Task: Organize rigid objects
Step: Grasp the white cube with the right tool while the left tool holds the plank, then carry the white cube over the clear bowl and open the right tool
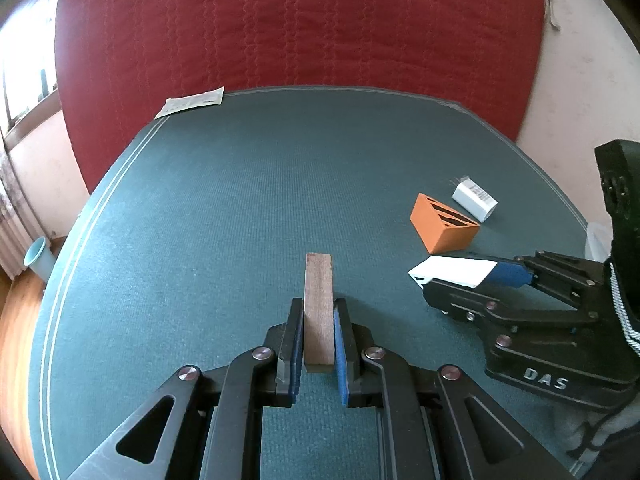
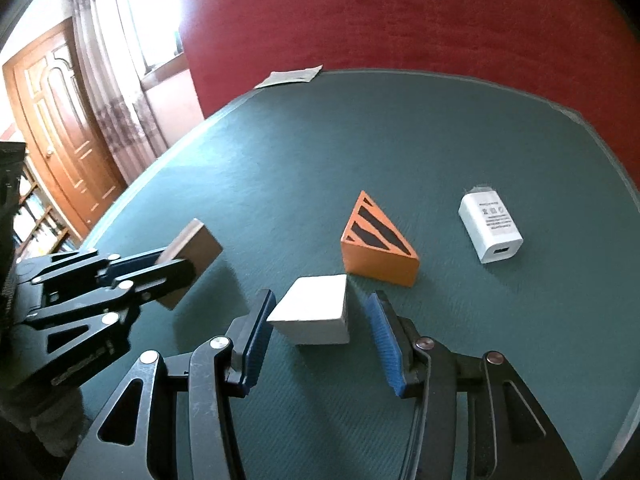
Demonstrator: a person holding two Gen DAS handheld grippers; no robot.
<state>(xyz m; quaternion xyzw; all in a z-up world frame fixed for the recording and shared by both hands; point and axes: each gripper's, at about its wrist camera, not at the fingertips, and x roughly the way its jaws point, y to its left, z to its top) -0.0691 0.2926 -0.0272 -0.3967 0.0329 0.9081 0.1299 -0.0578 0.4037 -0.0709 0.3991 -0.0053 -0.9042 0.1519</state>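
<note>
My left gripper (image 1: 318, 308) is shut on a brown wooden block (image 1: 318, 300), held on edge above the green table; it also shows in the right wrist view (image 2: 192, 256). My right gripper (image 2: 320, 308) is open, its jaws on either side of a white block (image 2: 314, 312) that rests on the table without touching either pad. The white block also shows in the left wrist view (image 1: 454, 270), between the right gripper's fingers. An orange wedge with black stripes (image 2: 378, 246) lies just beyond it. A white charger (image 2: 490, 226) lies to the right.
The green table mat (image 1: 240, 200) has a rounded edge. A paper slip (image 1: 192, 101) lies at its far left corner. A red quilted backrest (image 1: 300, 20) stands behind the table. A wooden door (image 2: 60, 128) and curtain are at the left.
</note>
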